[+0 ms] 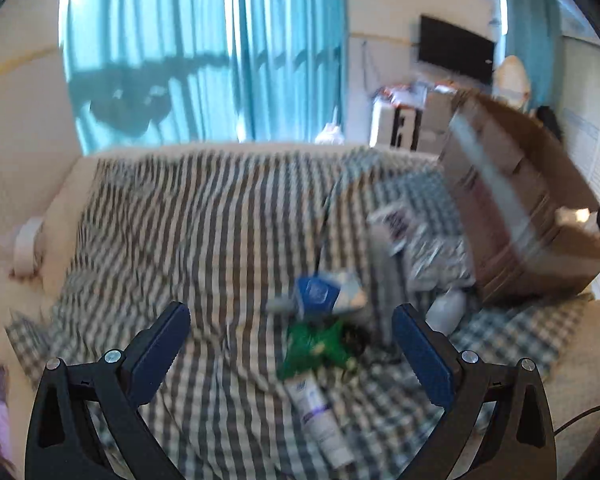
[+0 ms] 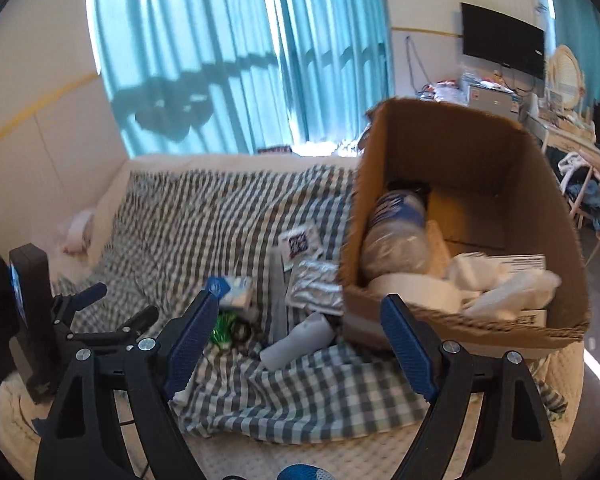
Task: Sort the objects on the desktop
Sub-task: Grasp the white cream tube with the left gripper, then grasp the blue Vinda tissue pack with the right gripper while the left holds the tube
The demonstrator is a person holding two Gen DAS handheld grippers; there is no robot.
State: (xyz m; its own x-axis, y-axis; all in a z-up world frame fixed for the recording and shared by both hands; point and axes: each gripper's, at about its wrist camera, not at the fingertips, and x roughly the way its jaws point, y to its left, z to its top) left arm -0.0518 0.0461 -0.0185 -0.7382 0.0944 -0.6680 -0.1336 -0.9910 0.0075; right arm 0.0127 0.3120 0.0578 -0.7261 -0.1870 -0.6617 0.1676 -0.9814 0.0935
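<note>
Loose items lie on a grey-and-white checked cloth: a blue-and-white carton, a green wrapper, a white tube, a white bottle and silver foil packs. My left gripper hangs open above the green wrapper and tube, holding nothing. In the right wrist view my right gripper stands open and empty above the white bottle, beside the cardboard box. The box holds a blue-labelled plastic bundle, a paper roll and white packets. The left gripper shows at the left.
A grey strip and a QR-code card lie on the cloth near the foil packs. Teal curtains hang behind. A cluttered desk with a black monitor stands at the far right. A blue shoe tip shows below.
</note>
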